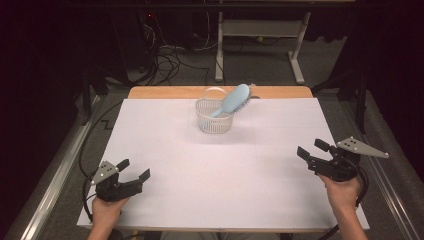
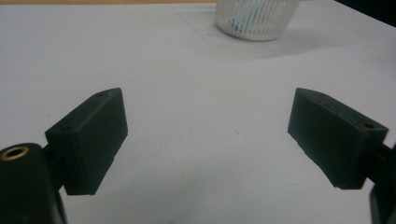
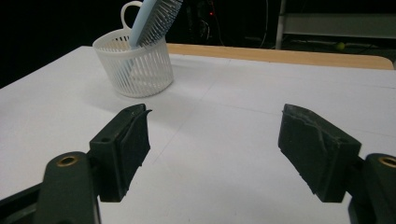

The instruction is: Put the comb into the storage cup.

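Both grippers' jaws apart, empty — blue hairbrush (image 1: 233,100) leans, seemingly handle-down, in white basket (image 1: 214,118).

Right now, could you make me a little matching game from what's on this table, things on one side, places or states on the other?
Things:
1. hairbrush
2. basket
3. left gripper
4. right gripper

Places or states:
A. white, standing near the table's far edge
B. open, near the right edge
C. light blue, leaning out of the basket
D. open, at the near left corner

Pairs: 1-C, 2-A, 3-D, 4-B
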A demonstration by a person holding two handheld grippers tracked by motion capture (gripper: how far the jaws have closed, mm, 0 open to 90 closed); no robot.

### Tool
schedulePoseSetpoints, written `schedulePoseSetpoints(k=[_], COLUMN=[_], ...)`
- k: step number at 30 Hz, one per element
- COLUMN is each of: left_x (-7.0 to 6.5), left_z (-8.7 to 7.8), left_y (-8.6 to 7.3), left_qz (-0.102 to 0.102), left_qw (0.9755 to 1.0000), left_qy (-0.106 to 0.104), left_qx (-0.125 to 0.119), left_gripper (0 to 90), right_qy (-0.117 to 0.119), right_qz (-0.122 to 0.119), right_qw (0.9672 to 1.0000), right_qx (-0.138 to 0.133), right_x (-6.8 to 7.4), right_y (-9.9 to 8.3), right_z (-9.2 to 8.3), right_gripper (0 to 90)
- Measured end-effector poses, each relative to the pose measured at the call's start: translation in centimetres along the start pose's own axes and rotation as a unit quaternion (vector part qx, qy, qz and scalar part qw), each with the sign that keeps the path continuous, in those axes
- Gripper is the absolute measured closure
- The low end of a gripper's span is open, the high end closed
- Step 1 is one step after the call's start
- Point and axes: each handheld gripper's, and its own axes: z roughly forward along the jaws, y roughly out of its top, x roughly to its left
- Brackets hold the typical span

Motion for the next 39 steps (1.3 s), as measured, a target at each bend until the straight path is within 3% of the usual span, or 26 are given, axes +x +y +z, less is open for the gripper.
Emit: schedulePoseSetpoints(k=[20, 39], left_x=[0.0, 0.0], left_z=[0.0, 0.0], left_y=[0.0, 0.0], left_qz=[0.0, -0.001], left_qw=[1.0, 1.0], left_qy=[-0.001, -0.002], left_qx=[0.0, 0.0], left_gripper=[11.3, 11.3], right_qy=[0.006, 0.006], right_qz=[0.007, -0.003], right_qw=[0.9999, 0.9997], right_qx=[0.005, 0.022], right_x=[0.3, 0.9], right_y=[-1.9, -3.6], right_z=[0.0, 0.2], right_gripper=[24.8, 24.2])
